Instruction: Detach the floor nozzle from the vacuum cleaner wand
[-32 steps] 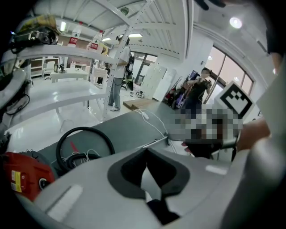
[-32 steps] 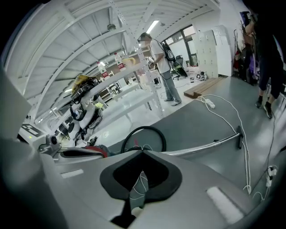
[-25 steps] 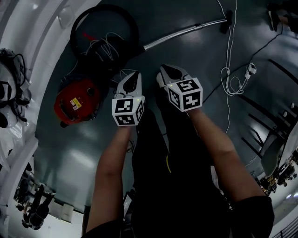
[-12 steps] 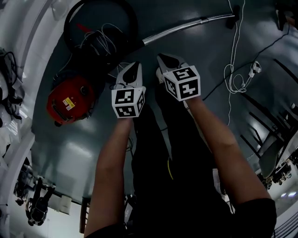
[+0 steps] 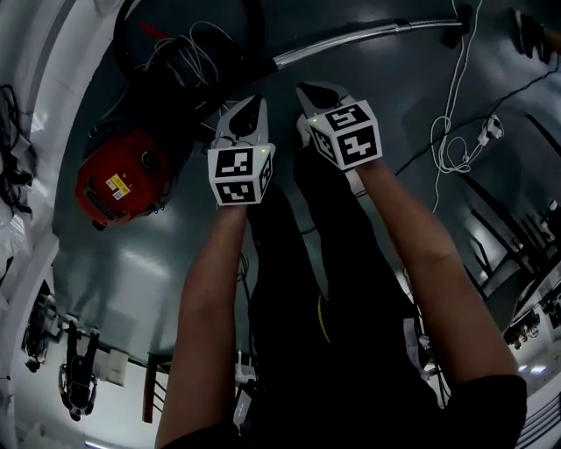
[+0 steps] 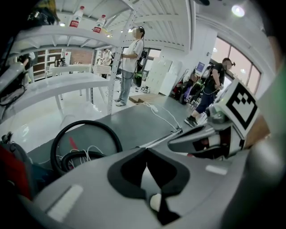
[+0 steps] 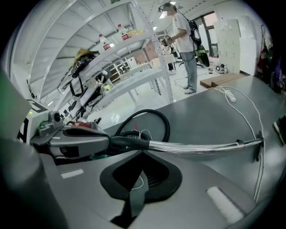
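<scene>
A chrome vacuum wand (image 5: 351, 41) lies on the grey floor, running up-right to a dark floor nozzle (image 5: 458, 26). Its black hose (image 5: 188, 35) loops back to the red vacuum body (image 5: 114, 180). My left gripper (image 5: 254, 103) and right gripper (image 5: 310, 89) hang side by side just short of the wand, both shut and empty. In the right gripper view the wand (image 7: 201, 145) crosses just beyond my right gripper (image 7: 142, 156), and the nozzle (image 7: 258, 153) sits at the far right. In the left gripper view, my left gripper (image 6: 146, 156) faces the hose loop (image 6: 85, 134).
A white cable (image 5: 456, 114) trails across the floor to the right of the wand. White shelving (image 7: 134, 49) and tables stand behind the vacuum. Two people (image 6: 132, 62) stand in the background. Dark gear (image 5: 74, 386) lies by the left wall.
Both grippers have sunk toward the floor and come closer to the wand and hose. Their jaws have stayed shut.
</scene>
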### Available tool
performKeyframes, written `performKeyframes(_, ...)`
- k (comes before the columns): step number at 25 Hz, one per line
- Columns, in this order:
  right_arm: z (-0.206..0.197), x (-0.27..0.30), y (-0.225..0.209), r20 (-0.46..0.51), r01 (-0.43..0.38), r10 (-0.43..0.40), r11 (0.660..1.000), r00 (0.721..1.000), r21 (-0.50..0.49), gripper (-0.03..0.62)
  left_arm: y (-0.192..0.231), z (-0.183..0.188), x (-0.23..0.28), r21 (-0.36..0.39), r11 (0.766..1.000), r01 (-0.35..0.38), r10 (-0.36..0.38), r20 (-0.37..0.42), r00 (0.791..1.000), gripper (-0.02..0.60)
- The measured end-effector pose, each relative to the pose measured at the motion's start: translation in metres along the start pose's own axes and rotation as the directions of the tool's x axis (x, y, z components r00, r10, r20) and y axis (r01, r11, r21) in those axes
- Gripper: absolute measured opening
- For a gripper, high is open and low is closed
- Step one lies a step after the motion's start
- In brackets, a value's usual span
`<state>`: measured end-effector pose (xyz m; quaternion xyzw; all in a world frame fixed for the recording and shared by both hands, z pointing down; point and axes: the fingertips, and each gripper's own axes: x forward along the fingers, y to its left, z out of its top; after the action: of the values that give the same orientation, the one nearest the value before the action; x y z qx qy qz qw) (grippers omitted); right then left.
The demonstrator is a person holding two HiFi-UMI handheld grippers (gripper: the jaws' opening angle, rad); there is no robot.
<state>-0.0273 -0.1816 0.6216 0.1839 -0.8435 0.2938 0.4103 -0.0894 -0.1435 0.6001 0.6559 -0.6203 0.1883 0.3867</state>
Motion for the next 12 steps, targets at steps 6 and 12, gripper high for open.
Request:
performKeyframes(6,0.006,0.019,-0.011,-0.003,-0.038,0.037,0.998,0.999,-0.054,-0.003,0.003,-0.002,0.019,-0.001,1.0,0.016,-0.016,-0.016,1.0,0.008)
performKeyframes(12,0.013,0.034,-0.022,-0.021,-0.066,0.064,0.981,0.998,-0.184,-0.003,0.009,0.015,0.027,0.063,0.998,0.013,-0.013,0.001,1.0,0.008)
